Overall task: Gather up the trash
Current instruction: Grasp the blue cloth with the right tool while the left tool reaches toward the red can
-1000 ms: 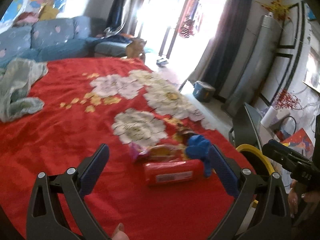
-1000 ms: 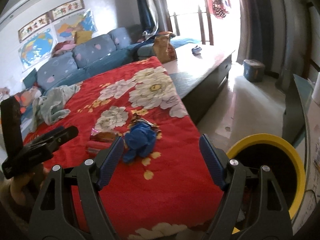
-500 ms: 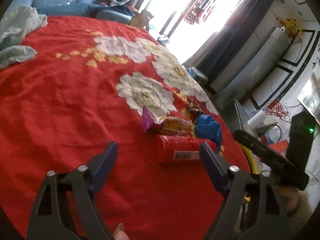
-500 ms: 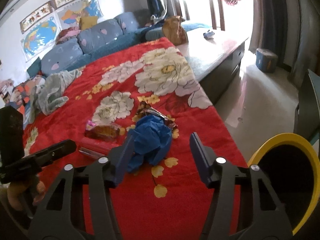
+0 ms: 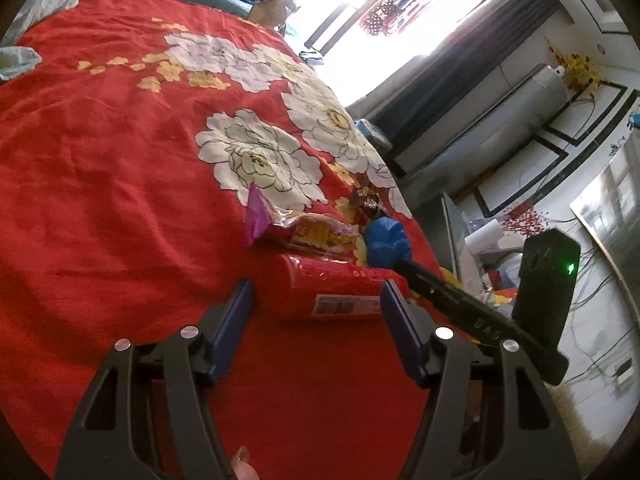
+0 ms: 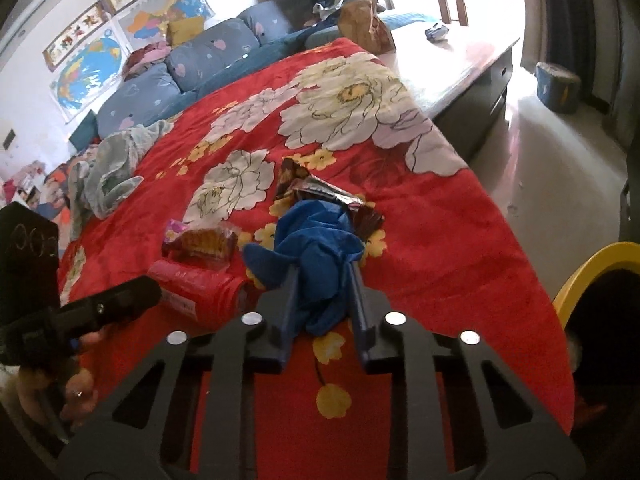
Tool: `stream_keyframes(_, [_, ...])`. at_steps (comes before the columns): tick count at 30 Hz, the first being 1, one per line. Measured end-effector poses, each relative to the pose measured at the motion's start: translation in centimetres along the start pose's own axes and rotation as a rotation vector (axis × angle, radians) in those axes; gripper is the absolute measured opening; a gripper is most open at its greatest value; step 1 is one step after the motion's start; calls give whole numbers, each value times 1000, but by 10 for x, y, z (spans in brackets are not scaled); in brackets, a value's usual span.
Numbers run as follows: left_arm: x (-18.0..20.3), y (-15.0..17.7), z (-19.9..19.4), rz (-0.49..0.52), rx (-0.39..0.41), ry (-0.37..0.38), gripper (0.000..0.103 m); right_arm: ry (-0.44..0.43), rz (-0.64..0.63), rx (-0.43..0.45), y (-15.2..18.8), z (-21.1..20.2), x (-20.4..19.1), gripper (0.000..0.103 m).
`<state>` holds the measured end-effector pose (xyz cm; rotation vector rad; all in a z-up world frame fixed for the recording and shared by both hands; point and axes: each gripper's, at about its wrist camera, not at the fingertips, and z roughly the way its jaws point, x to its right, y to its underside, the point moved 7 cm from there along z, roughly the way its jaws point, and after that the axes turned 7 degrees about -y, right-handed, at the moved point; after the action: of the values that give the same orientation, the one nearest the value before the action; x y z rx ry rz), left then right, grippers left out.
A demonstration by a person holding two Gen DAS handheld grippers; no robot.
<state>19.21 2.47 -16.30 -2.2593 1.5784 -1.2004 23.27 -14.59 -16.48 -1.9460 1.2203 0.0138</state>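
The crumpled blue bag [image 6: 316,248] lies on the red flowered blanket [image 6: 432,240], its near end pinched between the pads of the right tool [image 6: 323,300], whose jaws have just been closing and now stand narrow on it. Behind it a brown foil wrapper [image 6: 320,192] is partly hidden. Beside it lie a clear snack packet [image 5: 316,234] and a red tube pack [image 5: 336,288]. The left tool [image 5: 316,316], its jaws just closing yet half wide, straddles the tube's near end; contact is hard to make out. The yellow bin rim [image 6: 584,276] is cut off at the right edge.
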Motion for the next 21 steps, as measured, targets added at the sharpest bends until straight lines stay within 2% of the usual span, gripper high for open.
stream_keyframes(10, [7, -8, 17, -38, -37, 91, 62, -29, 37, 6, 5, -5, 9, 11])
stream_keyframes(12, [9, -8, 17, -47, -40, 113, 56, -31, 40, 6, 6, -6, 10, 11])
stream_keyframes(14, [13, -7, 18, -60, -52, 141, 42, -32, 42, 6, 6, -6, 10, 9])
stream_keyframes(16, [17, -3, 19, -65, -64, 159, 37, -32, 42, 6, 6, -6, 10, 9])
stream_keyframes(21, [26, -1, 13, -37, -54, 164, 36, -26, 51, 20, 5, -15, 13, 6])
